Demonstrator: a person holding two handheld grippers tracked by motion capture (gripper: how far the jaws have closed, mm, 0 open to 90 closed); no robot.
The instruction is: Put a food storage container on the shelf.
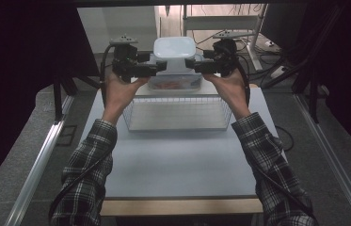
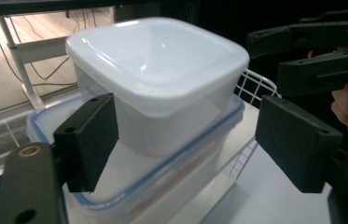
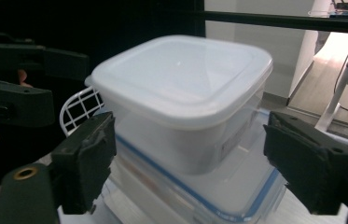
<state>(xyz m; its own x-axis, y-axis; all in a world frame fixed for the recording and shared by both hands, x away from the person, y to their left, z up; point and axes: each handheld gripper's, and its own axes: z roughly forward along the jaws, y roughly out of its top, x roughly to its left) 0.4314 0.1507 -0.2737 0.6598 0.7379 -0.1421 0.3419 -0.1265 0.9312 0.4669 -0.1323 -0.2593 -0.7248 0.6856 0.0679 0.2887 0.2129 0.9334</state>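
Two tongs are flanking the white lidded tub (image 1: 173, 52) at upper centre of the high view: left tongs (image 1: 156, 68) on its left flank, right tongs (image 1: 193, 65) on its right, equally near. Both are gaping wide, gripping nothing. The tub is sitting on a blue-rimmed container (image 2: 171, 163), behind the wire basket (image 1: 178, 113) on the worktop (image 1: 182, 160). No readable writing.

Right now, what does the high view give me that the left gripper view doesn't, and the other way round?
High view alone: the empty wire basket whole on the table, both plaid sleeves, and the left tongs and right tongs flanking the white lidded container.

Left gripper view alone: the blue seal on the clear lower container's lid, with both jaws standing apart from the white container's walls.

Shared: the white container stacked on the clear container, and the right tongs open.
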